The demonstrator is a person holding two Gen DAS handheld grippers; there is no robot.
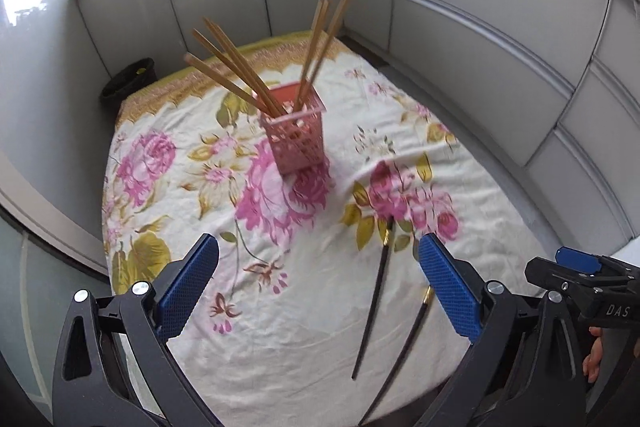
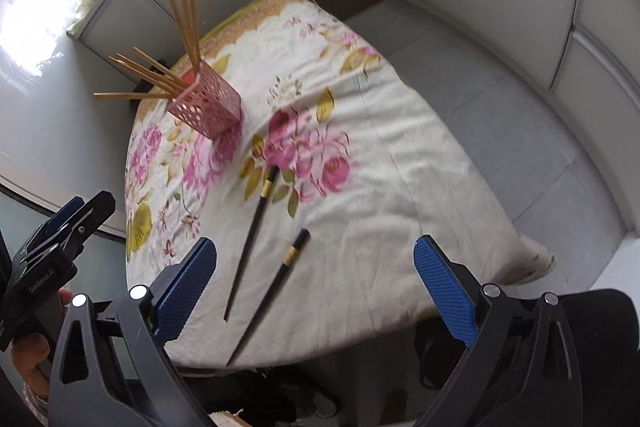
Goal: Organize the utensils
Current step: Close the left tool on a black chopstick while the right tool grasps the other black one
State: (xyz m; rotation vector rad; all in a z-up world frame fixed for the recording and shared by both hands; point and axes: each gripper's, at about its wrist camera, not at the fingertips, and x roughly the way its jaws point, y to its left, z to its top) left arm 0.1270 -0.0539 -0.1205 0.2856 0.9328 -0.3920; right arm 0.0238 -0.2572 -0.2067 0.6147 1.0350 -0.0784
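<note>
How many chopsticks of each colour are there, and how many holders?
Wooden chopsticks, standing in the holder: 6
Black chopsticks, lying on the cloth: 2
Pink holder: 1
Total: 9

The lower ends of the wooden chopsticks [image 1: 240, 67] vanish inside the pink perforated holder [image 1: 294, 135], so how they rest at the bottom cannot be told. In the left wrist view the nearer black chopstick [image 1: 404, 351] passes behind the left gripper's [image 1: 320, 287] right pad, and its tip runs off the bottom edge. The right gripper [image 1: 576, 267] shows there only as a sliver at the frame's right side (jaw gap unreadable). The floral tablecloth [image 2: 360, 131] is smeared by motion blur, its print soft. A dark bin [image 1: 128, 83] behind the table is half hidden by the table's edge.
</note>
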